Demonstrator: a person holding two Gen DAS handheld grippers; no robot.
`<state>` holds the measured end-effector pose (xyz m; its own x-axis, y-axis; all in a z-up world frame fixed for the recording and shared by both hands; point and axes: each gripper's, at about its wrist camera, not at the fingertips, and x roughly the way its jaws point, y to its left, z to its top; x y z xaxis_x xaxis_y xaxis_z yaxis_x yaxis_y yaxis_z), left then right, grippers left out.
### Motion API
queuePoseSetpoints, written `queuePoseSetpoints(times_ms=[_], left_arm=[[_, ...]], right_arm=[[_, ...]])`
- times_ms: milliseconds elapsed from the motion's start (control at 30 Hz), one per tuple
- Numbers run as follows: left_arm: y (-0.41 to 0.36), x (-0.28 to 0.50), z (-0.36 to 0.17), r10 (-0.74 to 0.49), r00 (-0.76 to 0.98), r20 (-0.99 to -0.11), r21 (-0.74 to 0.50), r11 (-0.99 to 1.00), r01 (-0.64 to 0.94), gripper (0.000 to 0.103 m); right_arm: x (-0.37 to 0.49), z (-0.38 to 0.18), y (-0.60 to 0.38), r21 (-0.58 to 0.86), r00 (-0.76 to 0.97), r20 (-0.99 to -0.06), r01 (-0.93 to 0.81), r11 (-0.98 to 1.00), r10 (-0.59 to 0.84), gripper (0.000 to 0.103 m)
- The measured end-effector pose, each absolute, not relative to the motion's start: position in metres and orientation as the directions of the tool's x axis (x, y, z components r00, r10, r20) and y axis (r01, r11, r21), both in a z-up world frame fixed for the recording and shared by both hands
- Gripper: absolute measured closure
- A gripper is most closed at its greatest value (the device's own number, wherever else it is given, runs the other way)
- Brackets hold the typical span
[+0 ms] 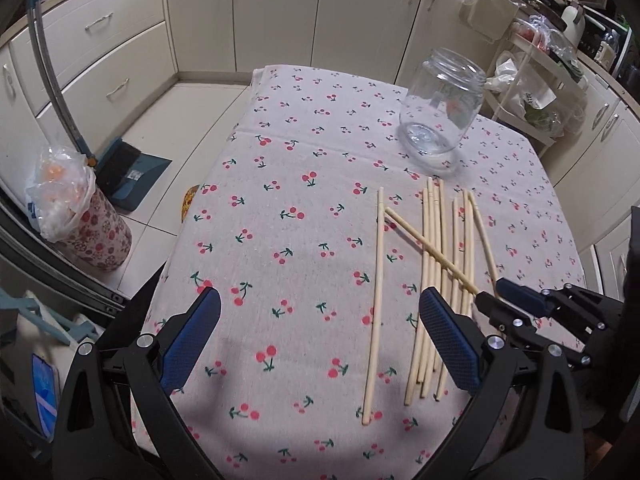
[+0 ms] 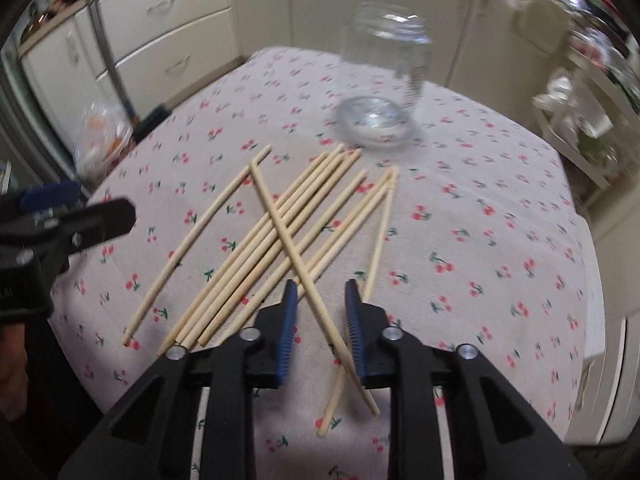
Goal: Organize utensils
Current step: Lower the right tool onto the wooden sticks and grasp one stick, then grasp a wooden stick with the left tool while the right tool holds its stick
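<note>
Several wooden chopsticks [image 1: 436, 260] [image 2: 240, 256] lie loose on the cherry-print tablecloth [image 1: 288, 184]. One chopstick [image 1: 424, 244] [image 2: 276, 224] lies slanted across the others. My right gripper [image 2: 321, 286] [image 1: 494, 293] points down at the near end of it. Its blue-padded jaws stand narrow on either side of this stick, with gaps left, not pressing on it. My left gripper [image 1: 320, 296] [image 2: 92, 204] is wide open over bare cloth, left of a lone chopstick [image 1: 376, 300]. An empty clear jar [image 1: 440, 112] [image 2: 384, 80] stands upright beyond the sticks.
The table's left edge drops to a tiled floor with a floral bin [image 1: 92, 232] lined with a plastic bag and a dustpan [image 1: 132, 172]. A white rack [image 1: 540, 92] with bags stands at the far right. Cream cabinets [image 1: 280, 12] run behind.
</note>
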<state>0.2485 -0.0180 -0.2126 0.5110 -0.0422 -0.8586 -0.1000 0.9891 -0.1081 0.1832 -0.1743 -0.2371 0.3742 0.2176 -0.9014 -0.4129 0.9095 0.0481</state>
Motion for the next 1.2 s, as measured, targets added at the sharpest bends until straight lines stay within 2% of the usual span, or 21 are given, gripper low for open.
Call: queuePoseSetpoints(times_ms=[100, 133, 167, 433, 533, 667, 833, 967, 1133, 1200], left_arm=[[-0.020, 0.253, -0.219, -0.036, 0.501, -0.865, -0.098, 0.990, -0.097, 0.007], [-0.021, 0.255, -0.222, -0.034, 0.499, -0.866, -0.093, 0.991, -0.095, 0.007], [-0.022, 0.257, -0.225, -0.031, 0.495, -0.868, -0.089, 0.992, -0.093, 0.007], [-0.041, 0.283, -0.243, -0.007, 0.491, -0.871, -0.042, 0.997, -0.060, 0.008], [-0.046, 0.298, -0.248, 0.012, 0.497, -0.867, -0.020, 0.998, -0.058, 0.014], [-0.055, 0.314, -0.257, 0.038, 0.492, -0.870, 0.014, 0.998, -0.054, 0.022], [-0.063, 0.323, -0.262, 0.064, 0.494, -0.867, 0.041, 0.998, -0.057, 0.024], [-0.065, 0.321, -0.262, 0.072, 0.516, -0.854, 0.042, 0.997, -0.070, 0.029], [-0.074, 0.317, -0.260, 0.067, 0.545, -0.836, 0.040, 0.997, -0.062, 0.047], [-0.079, 0.316, -0.259, 0.054, 0.558, -0.828, 0.038, 0.998, -0.039, 0.062]], right_arm=[[0.186, -0.241, -0.170, 0.062, 0.369, -0.897, -0.444, 0.894, 0.245, 0.086], [0.188, -0.241, -0.170, 0.057, 0.370, -0.897, -0.441, 0.895, 0.240, 0.094], [0.190, -0.241, -0.173, 0.064, 0.374, -0.895, -0.429, 0.901, 0.242, 0.097], [0.204, -0.235, -0.243, 0.356, 0.412, -0.828, -0.138, 0.924, 0.380, 0.097], [0.205, -0.239, -0.266, 0.405, 0.424, -0.818, -0.058, 0.913, 0.389, 0.097], [0.205, -0.253, -0.270, 0.415, 0.408, -0.827, -0.021, 0.910, 0.387, 0.097], [0.203, -0.257, -0.265, 0.406, 0.412, -0.828, -0.026, 0.913, 0.380, 0.097], [0.202, -0.261, -0.269, 0.400, 0.408, -0.833, -0.023, 0.916, 0.374, 0.097], [0.203, -0.261, -0.269, 0.367, 0.418, -0.841, -0.026, 0.930, 0.344, 0.097], [0.203, -0.260, -0.266, 0.345, 0.426, -0.843, -0.039, 0.938, 0.328, 0.097]])
